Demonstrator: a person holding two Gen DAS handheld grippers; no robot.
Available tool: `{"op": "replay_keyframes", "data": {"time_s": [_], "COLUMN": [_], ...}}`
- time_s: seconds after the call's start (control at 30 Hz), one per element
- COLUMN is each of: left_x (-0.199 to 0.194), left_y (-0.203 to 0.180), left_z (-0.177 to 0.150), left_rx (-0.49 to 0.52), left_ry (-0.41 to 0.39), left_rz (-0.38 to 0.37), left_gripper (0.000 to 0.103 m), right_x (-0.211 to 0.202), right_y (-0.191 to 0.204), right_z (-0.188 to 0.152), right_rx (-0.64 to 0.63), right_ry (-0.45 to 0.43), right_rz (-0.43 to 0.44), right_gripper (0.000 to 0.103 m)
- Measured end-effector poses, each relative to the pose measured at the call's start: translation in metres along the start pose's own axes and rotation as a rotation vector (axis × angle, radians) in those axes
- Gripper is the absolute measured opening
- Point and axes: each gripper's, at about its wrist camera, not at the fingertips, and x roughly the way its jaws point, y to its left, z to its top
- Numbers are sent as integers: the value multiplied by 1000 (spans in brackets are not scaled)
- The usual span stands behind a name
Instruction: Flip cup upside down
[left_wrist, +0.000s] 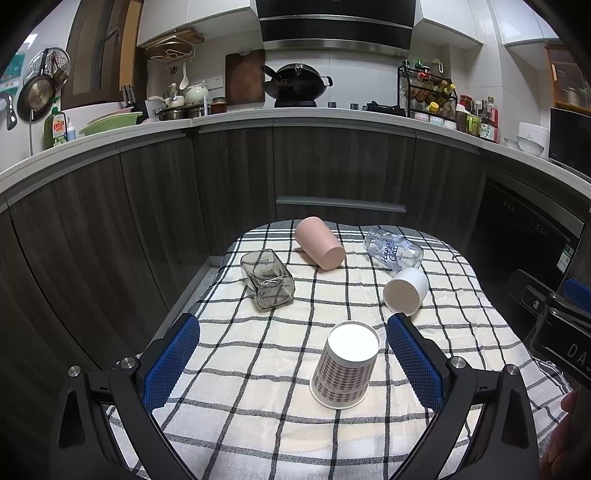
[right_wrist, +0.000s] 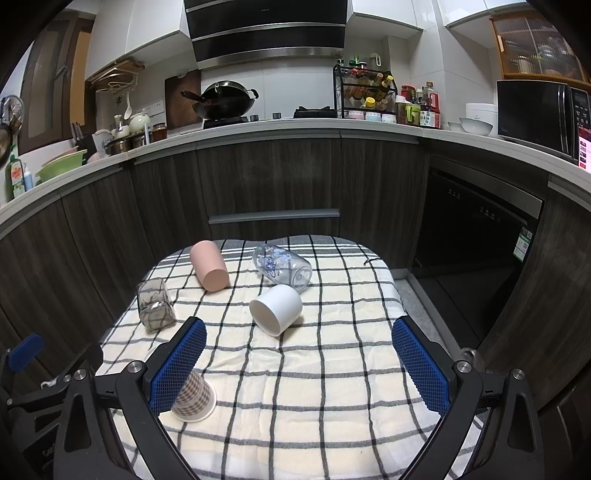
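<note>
Left gripper (left_wrist: 293, 354), jaws spread and empty, just short of the plaid paper cup (left_wrist: 345, 365), already mouth-down; right gripper (right_wrist: 299, 358) likewise empty; beyond the plaid cup the white cup (left_wrist: 405, 291) lies sideways, which we judge next to grasp.

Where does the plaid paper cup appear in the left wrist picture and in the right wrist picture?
Left wrist view: the plaid paper cup stands upside down, lower centre, between the open fingers, nearer the right one.
Right wrist view: the same cup sits at the lower left, partly hidden behind the left blue finger pad.
Shared landmark: the white cup lying on its side on the checked cloth, farther away than the plaid cup.
</note>
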Motion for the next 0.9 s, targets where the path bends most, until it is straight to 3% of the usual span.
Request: {"op": "replay_keyframes", "data": {"time_s": [0.9], "left_x": [2], "left_y": [-2], "left_z": [2], "left_rx": [8], "left_ry": [7], "left_rz": [10], "left_gripper": [103], "right_x": [0], "right_y": [-1], "right_z": [0], "right_rx": [9], "right_ry": [6], "right_rz": [-5], "right_gripper": [101]}}
